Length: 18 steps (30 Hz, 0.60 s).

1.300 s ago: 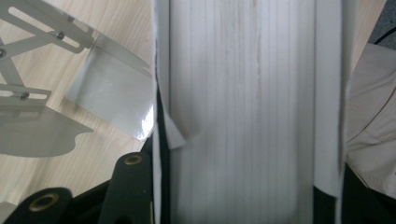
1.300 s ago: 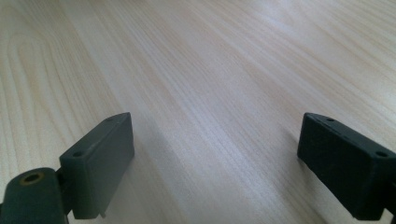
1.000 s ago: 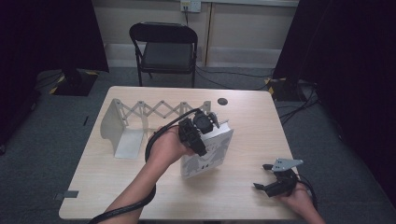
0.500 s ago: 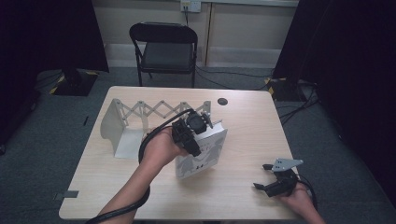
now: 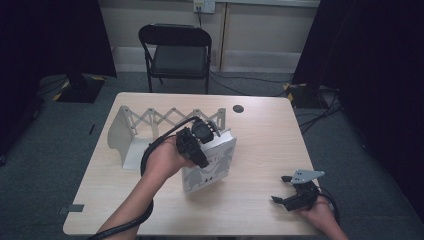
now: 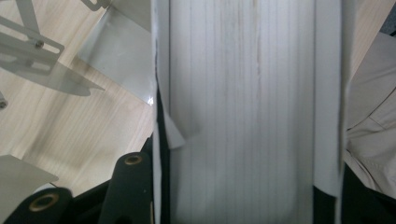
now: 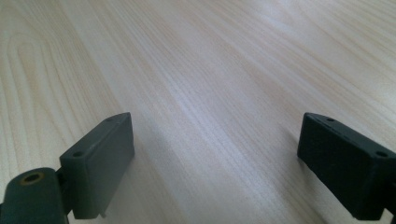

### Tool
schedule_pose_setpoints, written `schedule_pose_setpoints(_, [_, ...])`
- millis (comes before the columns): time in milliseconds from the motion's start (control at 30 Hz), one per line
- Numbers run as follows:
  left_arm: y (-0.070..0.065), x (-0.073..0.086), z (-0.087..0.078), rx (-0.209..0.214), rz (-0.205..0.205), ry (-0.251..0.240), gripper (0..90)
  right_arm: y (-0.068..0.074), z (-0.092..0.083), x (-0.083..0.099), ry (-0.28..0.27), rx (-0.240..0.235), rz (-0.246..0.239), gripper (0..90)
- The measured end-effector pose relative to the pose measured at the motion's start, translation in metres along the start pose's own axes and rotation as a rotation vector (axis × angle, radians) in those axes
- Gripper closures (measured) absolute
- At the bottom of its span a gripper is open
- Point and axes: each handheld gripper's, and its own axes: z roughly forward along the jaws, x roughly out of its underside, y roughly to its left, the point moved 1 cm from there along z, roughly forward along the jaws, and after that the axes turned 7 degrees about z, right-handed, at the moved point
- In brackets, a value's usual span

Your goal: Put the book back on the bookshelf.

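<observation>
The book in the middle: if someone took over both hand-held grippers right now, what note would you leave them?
Left hand-held gripper: shut on the book, held up on edge at mid-table.
Right hand-held gripper: open, idle, low over the table at the near right.
Rack: expanding, beside the book at far left; nothing stands in it.
Done: book gripped and raised.
Left, probably: stand the book in the rack, then release.

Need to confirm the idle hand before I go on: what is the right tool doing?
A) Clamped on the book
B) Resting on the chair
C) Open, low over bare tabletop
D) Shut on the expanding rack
C: the right tool has its jaws wide apart with nothing but bare table between them; the book sits in the left tool.
</observation>
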Motion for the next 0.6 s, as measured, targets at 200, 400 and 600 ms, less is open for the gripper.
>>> schedule_pose_setpoints(200, [0.003, 0.006, -0.001, -0.002, -0.020, 0.004, 53.5, 0.000, 0.000, 0.000, 0.001, 0.001, 0.000, 10.2])
schedule_pose_setpoints(400, [0.007, 0.013, -0.003, -0.002, -0.035, 0.004, 53.5, 0.000, 0.000, 0.000, 0.001, 0.003, 0.002, 10.2])
schedule_pose_setpoints(600, [0.011, 0.018, -0.003, -0.014, -0.053, 0.015, 53.6, -0.001, 0.000, 0.000, 0.000, 0.005, 0.003, 10.3])
